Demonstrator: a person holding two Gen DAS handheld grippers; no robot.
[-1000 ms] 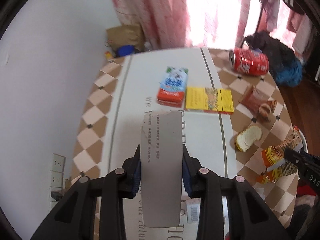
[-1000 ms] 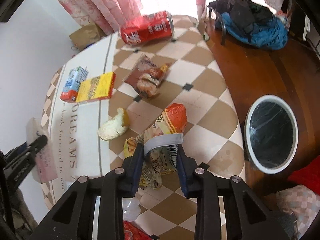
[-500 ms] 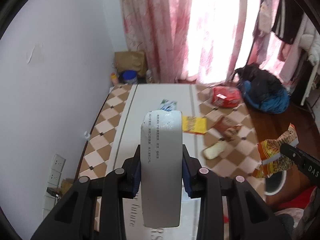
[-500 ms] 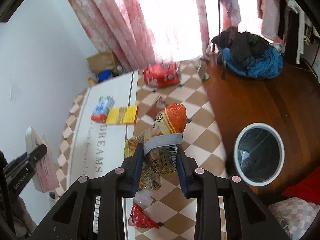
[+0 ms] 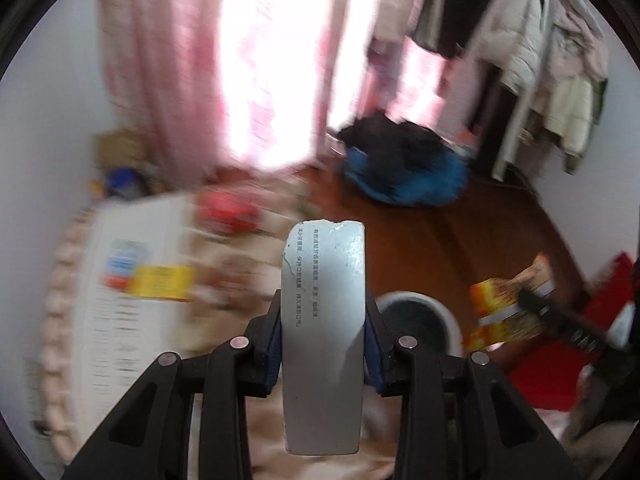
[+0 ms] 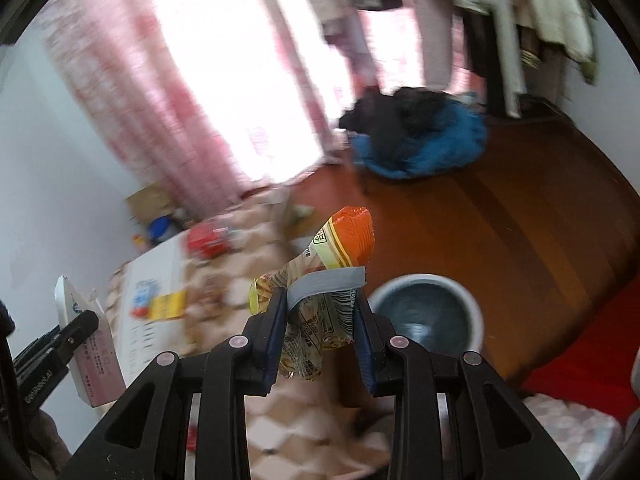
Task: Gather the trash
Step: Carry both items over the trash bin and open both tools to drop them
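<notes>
Both grippers have swung from the table toward the bin [image 6: 426, 312]. Left gripper [image 5: 323, 344] pinches a grey carton [image 5: 323, 320]; right gripper [image 6: 320, 340] pinches an orange snack wrapper [image 6: 332, 264].

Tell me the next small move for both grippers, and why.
Probably carry both over the white bin before releasing. The left gripper clamps a grey carton, the right gripper an orange snack wrapper, and the bin's open mouth lies just beyond them.

Our left gripper [image 5: 323, 334] angled downward, jaws clamped on load between pads. Our right gripper [image 6: 320, 334] likewise, jaws gripping.
</notes>
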